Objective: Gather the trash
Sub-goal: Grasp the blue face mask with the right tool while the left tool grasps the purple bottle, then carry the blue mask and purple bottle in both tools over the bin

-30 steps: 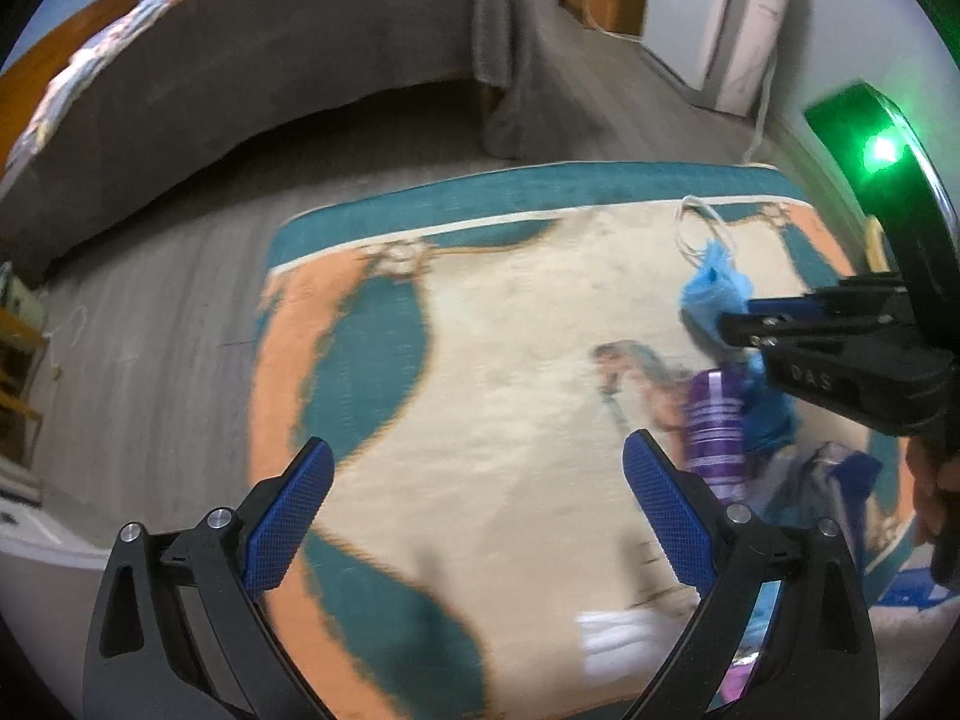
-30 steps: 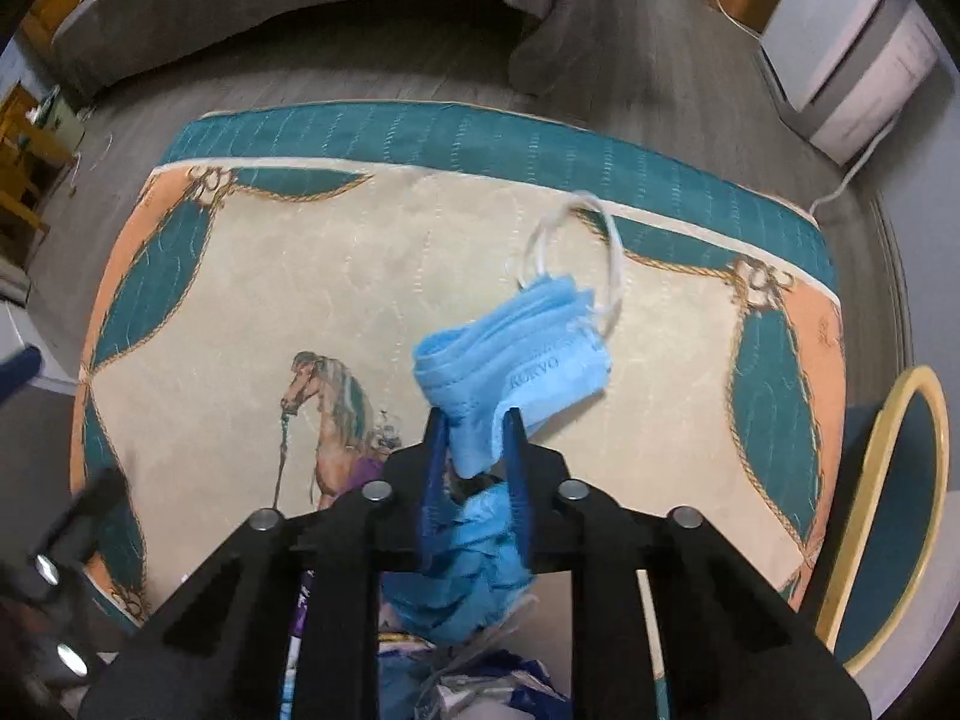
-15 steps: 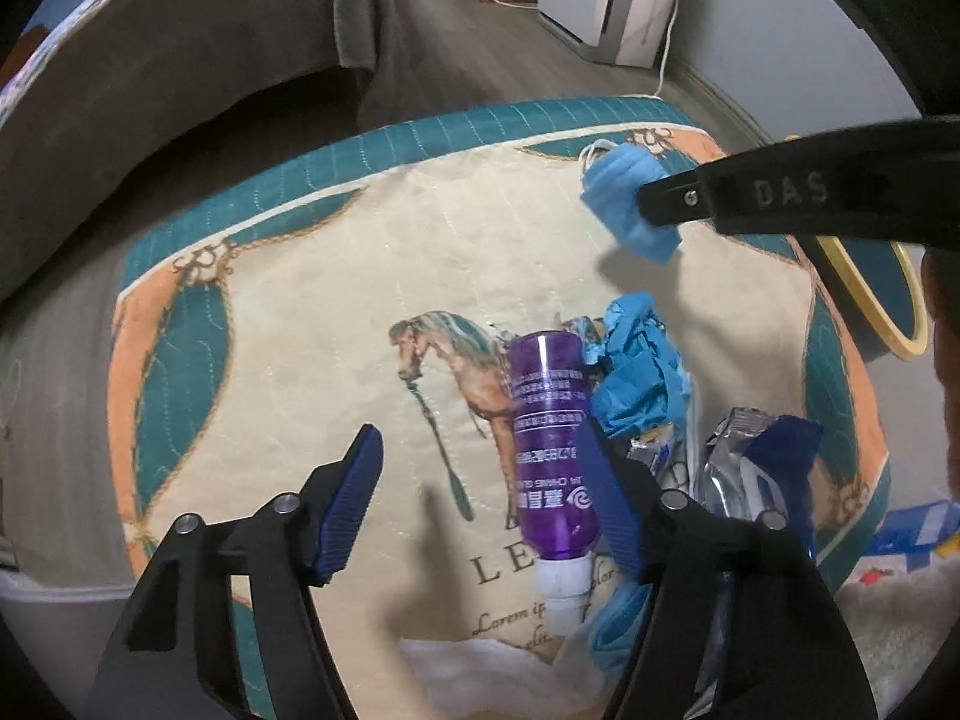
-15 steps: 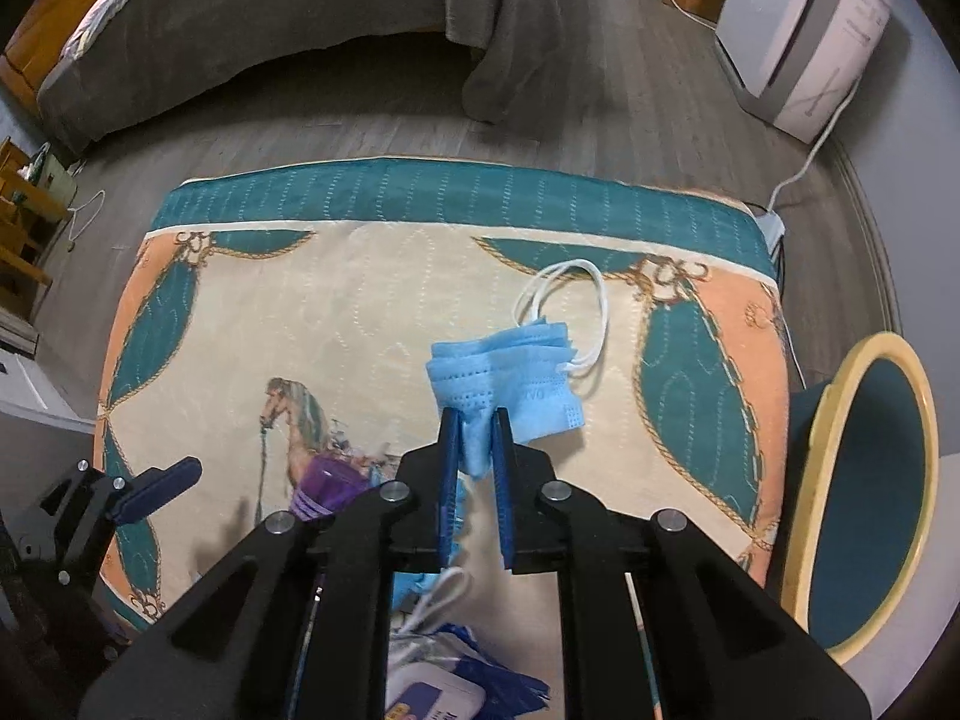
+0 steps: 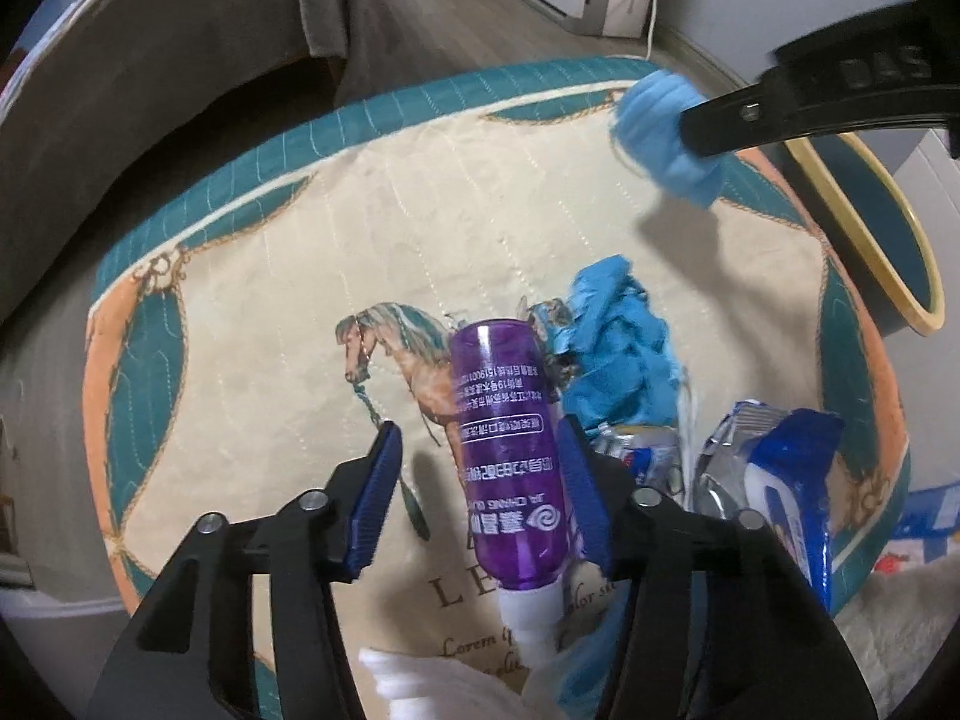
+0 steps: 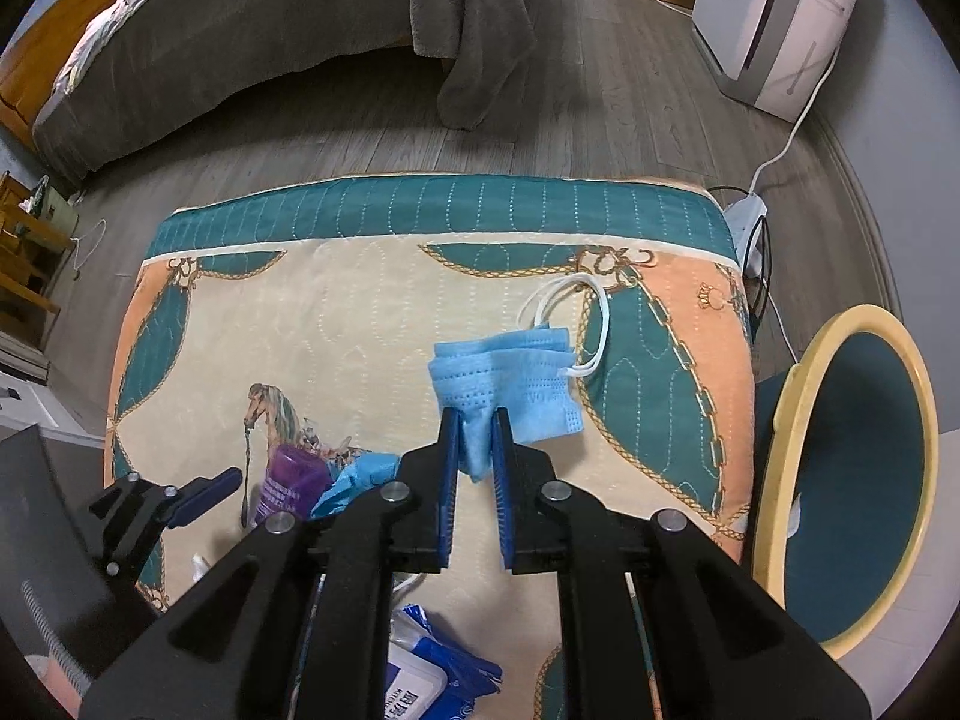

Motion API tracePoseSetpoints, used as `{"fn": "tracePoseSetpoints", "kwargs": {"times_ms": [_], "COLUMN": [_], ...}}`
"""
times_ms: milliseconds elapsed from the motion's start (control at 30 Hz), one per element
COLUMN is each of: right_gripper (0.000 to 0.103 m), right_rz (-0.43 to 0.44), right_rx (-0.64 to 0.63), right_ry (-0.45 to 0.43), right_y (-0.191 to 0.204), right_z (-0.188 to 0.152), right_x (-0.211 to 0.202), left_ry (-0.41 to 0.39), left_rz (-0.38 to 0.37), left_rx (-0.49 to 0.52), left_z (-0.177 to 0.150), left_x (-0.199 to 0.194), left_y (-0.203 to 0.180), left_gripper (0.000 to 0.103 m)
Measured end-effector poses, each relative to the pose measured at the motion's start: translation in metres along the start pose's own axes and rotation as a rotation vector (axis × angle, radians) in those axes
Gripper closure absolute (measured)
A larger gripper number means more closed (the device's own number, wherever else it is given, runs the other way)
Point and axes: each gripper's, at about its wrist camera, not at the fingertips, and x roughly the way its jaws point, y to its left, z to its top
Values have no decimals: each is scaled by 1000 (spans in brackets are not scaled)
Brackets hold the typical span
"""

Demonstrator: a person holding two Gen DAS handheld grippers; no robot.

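A quilt (image 6: pixel 372 324) with a teal border and a horse print covers most of both views, lying on a grey wood floor (image 6: pixel 600 90). At its right edge stands a round bin (image 6: pixel 780 480) with a yellow rim and teal inside.

On the quilt's near right part lies a heap of trash: crumpled blue gloves (image 5: pixel 624 354), a blue-and-silver wrapper (image 5: pixel 774 474) beside them, and a purple bottle (image 5: pixel 510 456) lying with its white cap toward the camera, over the horse print.

The left gripper (image 5: pixel 480 492) points down at the bottle. Its jaws have just been closing and now stand half apart, straddling the bottle's lower body; the right pad (image 5: pixel 579 492) is at the bottle's side, while a clear gap shows between the left pad and the bottle.

The right gripper (image 6: pixel 476 438) is clamped on a folded blue mask (image 6: pixel 510 372), held above the quilt with its white ear loops hanging toward the bin. The bin lies to the right of this gripper.
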Motion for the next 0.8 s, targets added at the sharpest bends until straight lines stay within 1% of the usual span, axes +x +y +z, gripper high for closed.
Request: {"fn": "tracePoseSetpoints", "kwargs": {"times_ms": [33, 67, 100, 267, 400, 533, 800], "right_gripper": [93, 93, 93, 93, 93, 93, 93], "right_rz": [4, 7, 9, 16, 29, 45, 67], "right_rx": [2, 1, -1, 1, 5, 12, 12], "right_ry": [-1, -1, -1, -8, -31, -75, -160], "right_y": [-2, -2, -3, -8, -11, -18, -35], "right_z": [0, -1, -1, -3, -2, -3, -11], "right_x": [-1, -1, -2, -8, -18, -39, -84], "left_ry": [10, 14, 18, 6, -50, -120, -243], "left_rz": [1, 1, 6, 34, 43, 37, 49], "left_rx": [-2, 0, 4, 21, 12, 7, 5], "left_z": [0, 1, 3, 4, 14, 27, 49], "left_x": [3, 5, 9, 7, -8, -29, -70], "left_y": [1, 1, 0, 2, 6, 6, 1], "left_gripper": [59, 64, 65, 67, 68, 69, 70]}}
